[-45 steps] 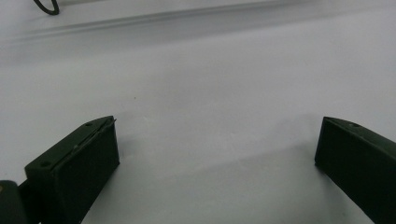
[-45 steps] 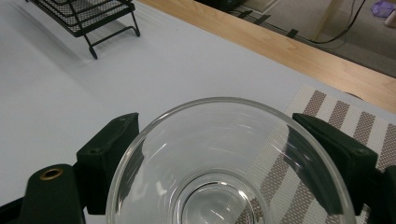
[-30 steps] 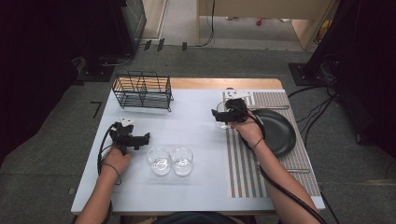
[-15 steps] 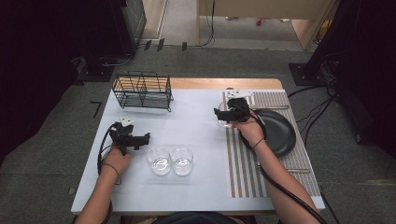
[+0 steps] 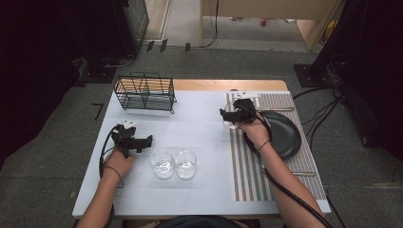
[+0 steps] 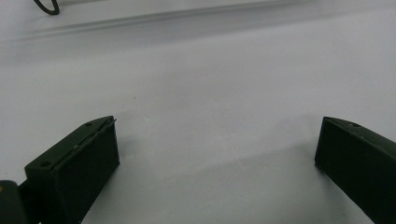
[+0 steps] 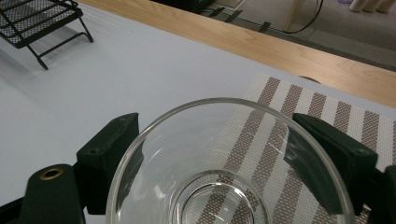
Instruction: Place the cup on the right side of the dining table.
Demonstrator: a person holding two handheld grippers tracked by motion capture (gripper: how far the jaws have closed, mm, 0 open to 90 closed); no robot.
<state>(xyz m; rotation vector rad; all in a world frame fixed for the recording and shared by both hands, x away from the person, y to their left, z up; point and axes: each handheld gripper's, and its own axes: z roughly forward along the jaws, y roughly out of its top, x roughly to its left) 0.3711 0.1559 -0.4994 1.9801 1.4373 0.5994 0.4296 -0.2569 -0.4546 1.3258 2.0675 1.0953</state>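
Note:
My right gripper point(image 5: 224, 114) is shut on a clear drinking glass point(image 5: 230, 122) at the far left corner of the striped placemat point(image 5: 247, 166). In the right gripper view both black fingers point(image 7: 106, 156) press the sides of the glass point(image 7: 219, 140), whose open mouth faces the camera. I cannot tell whether it rests on the mat or hangs just above it. My left gripper point(image 5: 148, 139) lies low over the pale table at the left, open, with bare table between its jaws point(image 6: 217, 149). Two more clear glasses point(image 5: 162, 163) point(image 5: 185, 163) stand side by side just right of it.
A black wire rack point(image 5: 145, 91) stands at the table's far left. A dark round plate point(image 5: 285, 135) sits on the placemat right of my right hand. A wooden strip point(image 5: 228, 85) runs along the far edge.

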